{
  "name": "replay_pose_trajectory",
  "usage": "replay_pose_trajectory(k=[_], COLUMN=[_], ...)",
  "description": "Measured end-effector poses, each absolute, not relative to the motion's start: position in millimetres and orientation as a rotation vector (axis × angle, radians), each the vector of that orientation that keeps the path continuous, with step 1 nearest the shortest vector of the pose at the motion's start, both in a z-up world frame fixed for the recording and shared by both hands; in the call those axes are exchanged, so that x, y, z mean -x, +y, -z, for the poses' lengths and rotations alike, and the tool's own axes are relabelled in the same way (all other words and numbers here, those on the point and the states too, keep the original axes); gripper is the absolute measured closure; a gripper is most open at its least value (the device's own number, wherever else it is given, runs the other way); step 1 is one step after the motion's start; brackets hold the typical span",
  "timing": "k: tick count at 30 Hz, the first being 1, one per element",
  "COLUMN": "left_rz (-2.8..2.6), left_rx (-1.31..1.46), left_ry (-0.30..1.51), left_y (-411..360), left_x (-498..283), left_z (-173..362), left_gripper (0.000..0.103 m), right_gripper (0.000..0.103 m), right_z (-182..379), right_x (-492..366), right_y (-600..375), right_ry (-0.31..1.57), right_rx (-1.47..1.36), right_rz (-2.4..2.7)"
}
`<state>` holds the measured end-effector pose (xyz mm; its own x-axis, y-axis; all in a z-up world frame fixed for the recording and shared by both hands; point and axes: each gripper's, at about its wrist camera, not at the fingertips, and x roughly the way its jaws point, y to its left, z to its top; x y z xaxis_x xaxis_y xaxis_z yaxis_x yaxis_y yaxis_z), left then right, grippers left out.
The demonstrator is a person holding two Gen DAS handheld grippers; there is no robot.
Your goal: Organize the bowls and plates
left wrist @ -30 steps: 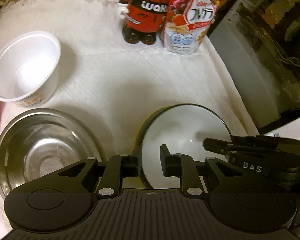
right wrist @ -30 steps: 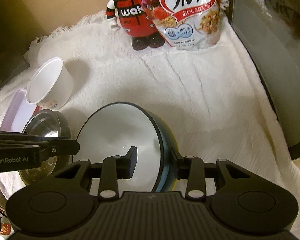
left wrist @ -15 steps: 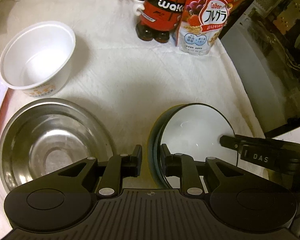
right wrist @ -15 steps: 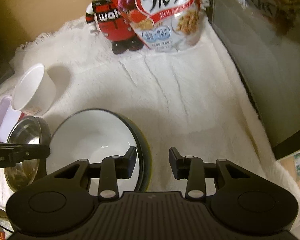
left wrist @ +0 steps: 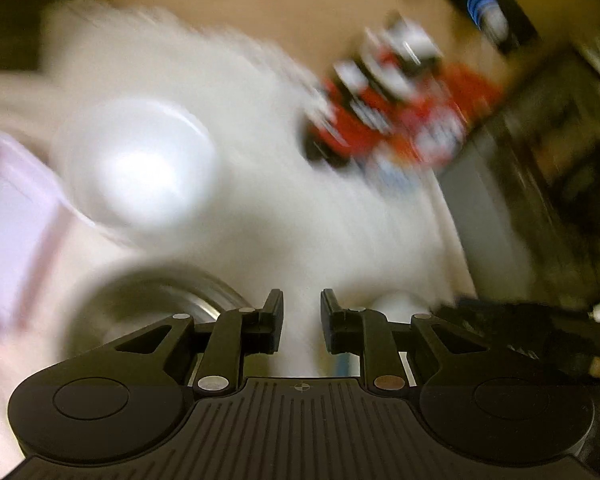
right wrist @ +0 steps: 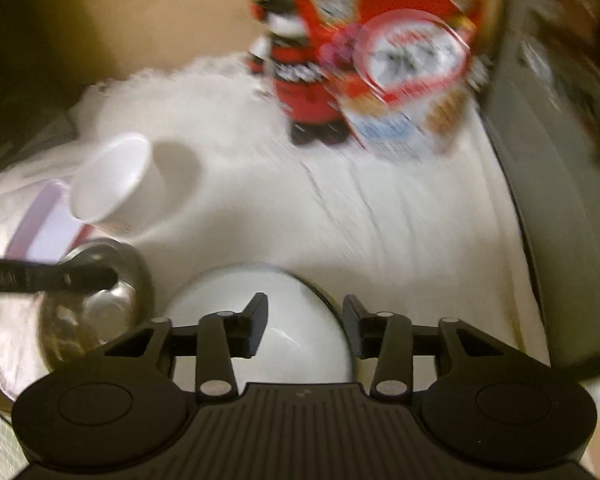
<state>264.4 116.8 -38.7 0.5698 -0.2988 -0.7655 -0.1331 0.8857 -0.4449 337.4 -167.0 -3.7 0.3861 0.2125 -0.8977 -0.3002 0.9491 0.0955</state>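
Observation:
Both views are motion-blurred. In the right wrist view the dark bowl with a white inside (right wrist: 284,320) rests on the white cloth (right wrist: 380,220), just below my open, empty right gripper (right wrist: 304,316). The steel bowl (right wrist: 96,304) sits to its left, with the white paper bowl (right wrist: 112,180) behind that. In the left wrist view my left gripper (left wrist: 301,314) is open and empty above the cloth (left wrist: 300,208). The steel bowl (left wrist: 156,304) is at its lower left, the white paper bowl (left wrist: 140,168) farther back. A sliver of the dark bowl's white inside (left wrist: 396,304) shows behind the right finger.
A red and black figure (right wrist: 296,76) and a cereal bag (right wrist: 412,60) stand at the back of the cloth. A dark appliance (right wrist: 560,160) walls the right side. A pale lidded container (right wrist: 40,224) lies at the left edge.
Both grippers have let go of the dark bowl's rim and pulled back and up. The bowl now rests on the cloth. The left gripper has swung left, away from the bowl.

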Motion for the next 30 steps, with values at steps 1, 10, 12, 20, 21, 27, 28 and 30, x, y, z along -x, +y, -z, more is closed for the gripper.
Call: replay_pose_trajectory(k=[1, 10, 12, 20, 21, 27, 28, 30], left_rz=[0.051, -0.263, -0.270, -0.343, -0.341, -0.284, -0.265, -0.222], left_rx=[0.496, 0.579, 0.600, 0.605, 0.607, 0.552, 0.543, 0.544], left_ry=[0.944, 0.961, 0.994, 1.057, 1.066, 1.061, 1.051, 1.035], left_y=[134, 246, 251, 257, 257, 231, 224, 211], left_x=[-267, -315, -325, -343, -347, -356, -357, -356], left_z=[35, 65, 79, 119, 123, 113, 106, 90], left_gripper=[0.081, 0.080, 0.080, 0.079, 0.079, 0.081, 0.081, 0.081], right_gripper=[0.059, 0.041, 0.041, 0.039, 0.040, 0.078, 0.078, 0.078], right_z=[0, -2, 4, 65, 76, 121, 116, 102], right_x=[-343, -405, -414, -470, -476, -488, -486, -481], right_y=[-158, -45, -27, 28, 32, 48, 43, 31], right_ry=[1.123, 1.074, 1.093, 1.244, 1.270, 1.448, 1.431, 1.380], right_rx=[0.098, 0.267, 0.273, 0.100, 0.069, -0.001, -0.005, 0.003], right_rz=[-0.347, -0.509, -0.547, -0.646, -0.639, -0.604, -0.607, -0.604])
